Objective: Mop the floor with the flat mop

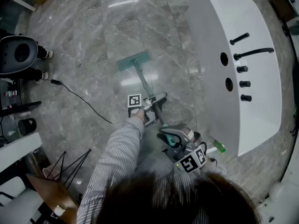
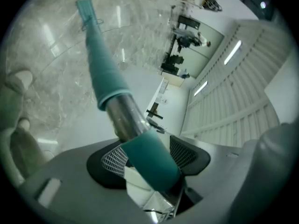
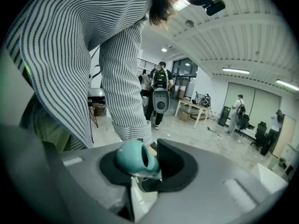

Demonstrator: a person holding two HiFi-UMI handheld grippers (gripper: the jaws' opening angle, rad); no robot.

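Closest to me: my striped shirt sleeve (image 1: 119, 157), both arms out over the grey marble floor (image 1: 84, 41). My right gripper (image 1: 168, 135) (image 3: 140, 166) is nearest my body, tipped down a bit. Its fingers (image 3: 176, 163) are closed tight on the rounded teal end cap (image 3: 133, 157) of the flat mop (image 1: 145, 85), the one w/ metal pole and teal rectangular head. The cap has a hole in it, facing the cam. Just right of that gripper a small green object (image 1: 219, 148) lies on the floor near the tub's near end; can't tell what it is.

Further along the pole is my left gripper (image 1: 154, 101) (image 2: 149, 155), held level. Its fingers (image 2: 189, 154) stand wide but are clamped on the teal grip sleeve (image 2: 150, 164), a pad on each side. Past the fingers comes bare metal pole (image 2: 124, 115), then a long teal section (image 2: 105, 73) running down to the mop head (image 1: 134, 61) (image 2: 85, 7).

The mop head lies flat on the floor, well ahead of me, approx mid-floor and apart from everything else. A thin black cable (image 1: 79, 99) snakes over the floor's left part. At the floor's left edge there's a grey rounded device w/ dark round opening (image 1: 16, 54), two shoes beside it. Along the floor's right side stands a white bathtub (image 1: 261, 87), w/ black taps and knobs (image 1: 252, 52) on its deck.
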